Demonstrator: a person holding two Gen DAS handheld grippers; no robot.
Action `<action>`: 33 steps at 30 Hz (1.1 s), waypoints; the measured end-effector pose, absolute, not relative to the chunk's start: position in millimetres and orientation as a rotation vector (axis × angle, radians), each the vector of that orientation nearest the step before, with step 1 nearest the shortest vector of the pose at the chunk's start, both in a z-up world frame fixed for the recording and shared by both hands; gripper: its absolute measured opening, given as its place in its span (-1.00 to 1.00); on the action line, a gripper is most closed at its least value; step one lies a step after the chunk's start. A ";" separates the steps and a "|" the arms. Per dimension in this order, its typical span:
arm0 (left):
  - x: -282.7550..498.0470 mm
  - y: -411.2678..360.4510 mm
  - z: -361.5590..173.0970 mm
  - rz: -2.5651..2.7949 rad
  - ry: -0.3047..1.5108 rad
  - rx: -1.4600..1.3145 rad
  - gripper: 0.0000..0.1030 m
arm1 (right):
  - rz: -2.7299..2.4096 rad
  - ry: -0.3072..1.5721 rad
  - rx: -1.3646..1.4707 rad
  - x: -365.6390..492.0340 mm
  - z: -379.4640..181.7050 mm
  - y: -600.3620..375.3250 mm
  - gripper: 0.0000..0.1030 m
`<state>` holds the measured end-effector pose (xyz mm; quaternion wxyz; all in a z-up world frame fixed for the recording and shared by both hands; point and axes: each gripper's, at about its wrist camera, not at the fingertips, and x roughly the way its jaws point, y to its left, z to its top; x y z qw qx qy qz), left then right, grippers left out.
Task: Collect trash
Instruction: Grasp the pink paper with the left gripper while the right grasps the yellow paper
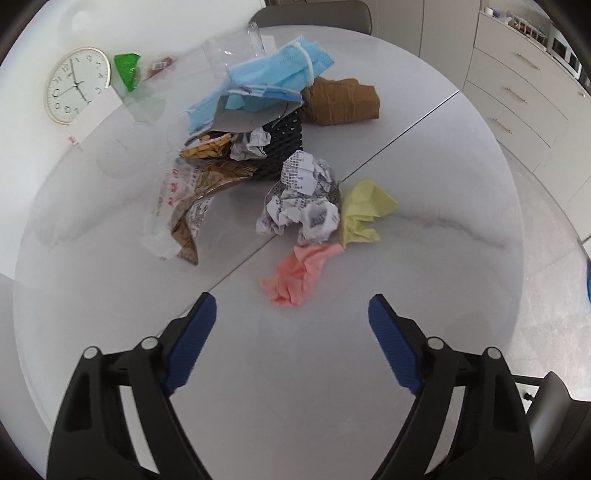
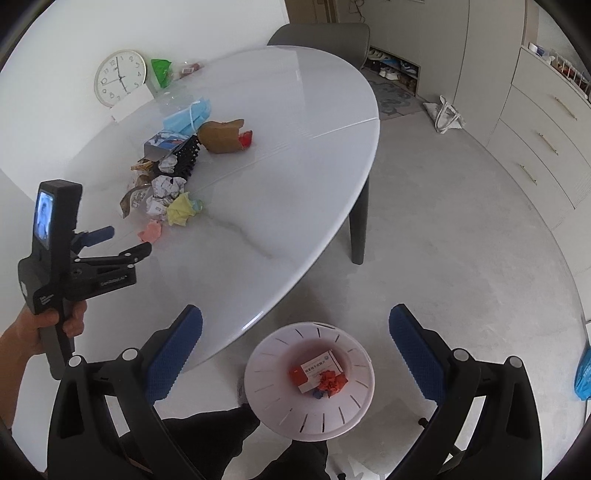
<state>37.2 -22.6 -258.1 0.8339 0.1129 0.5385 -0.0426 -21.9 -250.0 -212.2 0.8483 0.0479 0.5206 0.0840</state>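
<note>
Right wrist view: round white marble-look table (image 2: 280,155) with a seam across its top, on dark legs, over a pale speckled floor (image 2: 443,258). Grey chair (image 2: 325,35) tucked in at the far side; cream drawer units (image 2: 546,147) along the right wall; shoe shelf (image 2: 395,66) low at the back, white tote bag (image 2: 445,116) slumped on the floor near it. Wall clock (image 2: 120,78) propped at the table's far left edge, green packet (image 2: 161,71) just beside it.

Left wrist view: litter heaped mid-table. Blue face masks (image 1: 280,70) piled on top of a black perforated basket (image 1: 286,144) lying on its side, brown crumpled paper bag (image 1: 340,99) right of it, clear plastic wrapper (image 1: 177,206) with red print and brown foil trailing out to the left. Nearer in, crumpled printed paper (image 1: 303,199), yellow tissue (image 1: 364,210) touching its right side, pink tissue (image 1: 299,275) closest of all.

Left gripper (image 1: 291,310) above the tabletop with jaws spread wide, nothing between the blue pads (image 1: 192,343); pink tissue just ahead of the gap, apart from both tips. Seen from the right wrist camera as a black device gripped in the left hand (image 2: 48,328), pointed toward the same pile.

Right gripper (image 2: 295,321) off the table edge, also spread wide and carrying nothing, hanging over a white slotted bin (image 2: 266,373) on the floor. Inside the bin: a small white-and-red box (image 2: 317,369) and a red crumpled scrap (image 2: 330,382).
</note>
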 end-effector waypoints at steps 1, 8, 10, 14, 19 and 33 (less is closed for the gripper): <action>43.6 -21.0 -262.2 -0.100 1.142 0.238 0.49 | 0.176 1.096 0.101 -18.8 -211.8 -245.5 0.95; 69.6 -15.1 -281.9 -0.183 1.166 0.212 -0.22 | 0.244 1.108 0.117 6.4 -217.0 -210.1 0.95; 72.0 -12.5 -281.8 -0.193 1.173 0.200 -0.42 | 0.287 1.106 0.082 15.7 -218.6 -195.4 0.95; 75.5 4.5 -274.5 -0.191 1.175 0.151 -0.42 | 0.402 1.093 -0.015 40.0 -226.2 -159.5 0.95; 56.2 29.2 -249.5 -0.174 1.153 0.085 -0.42 | 0.544 1.106 -0.121 80.2 -253.0 -113.0 0.94; -3.4 62.4 -204.8 -0.089 1.120 0.026 -0.42 | 0.604 1.147 -0.304 127.8 -295.4 -69.1 -0.07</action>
